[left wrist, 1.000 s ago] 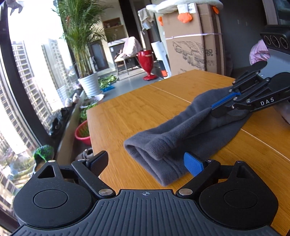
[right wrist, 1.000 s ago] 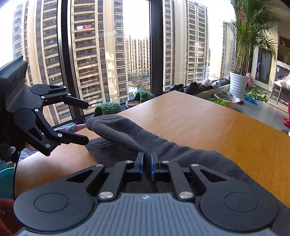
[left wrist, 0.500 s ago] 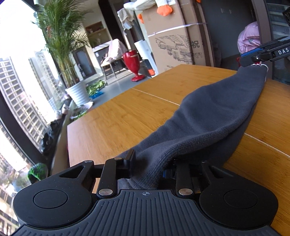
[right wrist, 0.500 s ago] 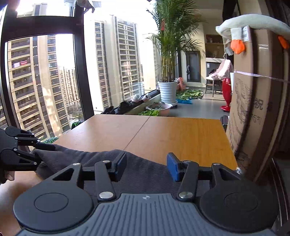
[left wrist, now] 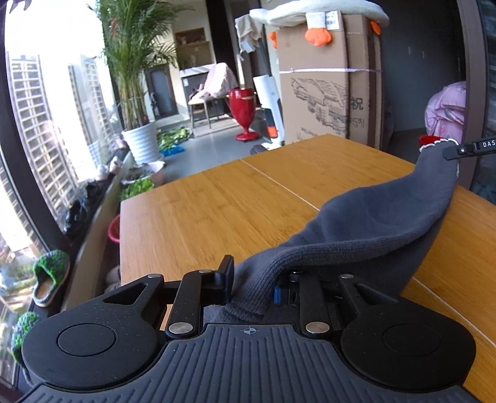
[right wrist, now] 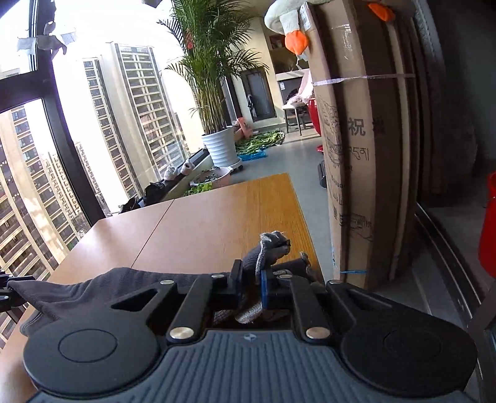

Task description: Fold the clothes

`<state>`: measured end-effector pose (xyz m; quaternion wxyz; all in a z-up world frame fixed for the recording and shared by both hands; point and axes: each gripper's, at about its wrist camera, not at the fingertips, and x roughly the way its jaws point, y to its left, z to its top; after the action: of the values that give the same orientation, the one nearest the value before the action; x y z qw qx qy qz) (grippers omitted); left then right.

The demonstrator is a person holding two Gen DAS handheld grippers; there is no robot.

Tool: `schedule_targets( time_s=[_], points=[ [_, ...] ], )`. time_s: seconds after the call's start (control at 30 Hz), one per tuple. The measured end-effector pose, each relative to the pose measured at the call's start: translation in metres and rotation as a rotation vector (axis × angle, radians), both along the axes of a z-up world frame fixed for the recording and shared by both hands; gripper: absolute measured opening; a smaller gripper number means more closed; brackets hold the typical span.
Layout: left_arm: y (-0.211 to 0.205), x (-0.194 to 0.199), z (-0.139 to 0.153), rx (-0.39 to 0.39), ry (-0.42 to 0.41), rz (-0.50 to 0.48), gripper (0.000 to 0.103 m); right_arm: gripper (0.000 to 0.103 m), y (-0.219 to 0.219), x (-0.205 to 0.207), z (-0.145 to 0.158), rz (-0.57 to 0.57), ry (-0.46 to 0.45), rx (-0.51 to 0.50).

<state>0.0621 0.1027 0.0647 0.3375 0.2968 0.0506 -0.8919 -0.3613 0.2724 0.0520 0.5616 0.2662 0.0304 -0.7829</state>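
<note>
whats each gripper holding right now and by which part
Both hold the same grey garment: the left gripper is shut on one end, the right gripper on the opposite end, by a bunched-up edge.

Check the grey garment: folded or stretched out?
Stretched out. The grey garment spans between left gripper and right gripper, each clamped on an end above the table.

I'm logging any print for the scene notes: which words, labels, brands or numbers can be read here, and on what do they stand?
"DAS": white letters on the right gripper, cut off by the edge of the left wrist view.
"祝": large character on the side of the cardboard box, readable in both views.
Line of script under it on the box: cannot be made out.
White sticker with barcode on the plush toy atop the box: too small.
Nothing else readable.
</note>
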Motion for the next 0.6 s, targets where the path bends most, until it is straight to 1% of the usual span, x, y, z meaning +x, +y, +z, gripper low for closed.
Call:
schedule_targets(
  time_s=[0.07, 0.1, 0.13, 0.17, 0.2, 0.23, 0.27, 0.3, 0.33, 0.4, 0.43, 0.47, 0.5, 0.6],
  points=[
    [-0.030, -0.002, 0.002, 0.042, 0.071, 0.088, 0.026, 0.010, -0.027, -0.009, 0.014, 0.001, 0.030, -0.021],
    [-0.047, -0.003, 0.002, 0.064, 0.113, 0.140, 0.031, 0.010, -0.045, -0.015, 0.020, -0.003, 0.049, -0.030],
    [-0.063, -0.003, 0.002, 0.086, 0.154, 0.193, 0.044, 0.011, -0.061, -0.022, 0.025, -0.016, 0.067, -0.041],
    [-0.080, -0.004, 0.002, 0.109, 0.195, 0.246, 0.050, 0.014, -0.076, -0.028, 0.027, -0.044, 0.083, -0.055],
    [-0.095, -0.003, 0.001, 0.128, 0.231, 0.303, 0.058, 0.021, -0.088, -0.033, 0.029, -0.069, 0.101, -0.064],
    [-0.106, 0.000, -0.003, 0.153, 0.259, 0.358, 0.063, 0.024, -0.098, -0.033, 0.029, -0.088, 0.125, -0.063],
    [-0.115, 0.004, -0.006, 0.189, 0.280, 0.395, 0.065, 0.028, -0.104, -0.034, 0.030, -0.099, 0.143, -0.061],
    [-0.119, 0.008, -0.009, 0.227, 0.298, 0.409, 0.069, 0.032, -0.106, -0.033, 0.029, -0.099, 0.151, -0.059],
    [-0.118, 0.012, -0.010, 0.255, 0.306, 0.408, 0.075, 0.034, -0.106, -0.032, 0.028, -0.090, 0.151, -0.057],
    [-0.104, 0.017, -0.009, 0.274, 0.289, 0.364, 0.082, 0.044, -0.095, -0.024, 0.024, -0.032, 0.120, -0.037],
    [-0.094, 0.018, -0.009, 0.286, 0.285, 0.333, 0.085, 0.047, -0.087, -0.018, 0.018, 0.008, 0.101, -0.010],
    [-0.083, 0.018, -0.008, 0.303, 0.289, 0.296, 0.087, 0.058, -0.079, -0.015, 0.012, 0.051, 0.080, 0.024],
    [-0.072, 0.018, -0.008, 0.320, 0.292, 0.260, 0.089, 0.064, -0.071, -0.010, 0.004, 0.089, 0.054, 0.060],
    [-0.040, 0.016, -0.012, 0.420, 0.340, 0.130, 0.092, 0.064, -0.046, 0.012, -0.023, 0.194, -0.015, 0.160]
  ],
)
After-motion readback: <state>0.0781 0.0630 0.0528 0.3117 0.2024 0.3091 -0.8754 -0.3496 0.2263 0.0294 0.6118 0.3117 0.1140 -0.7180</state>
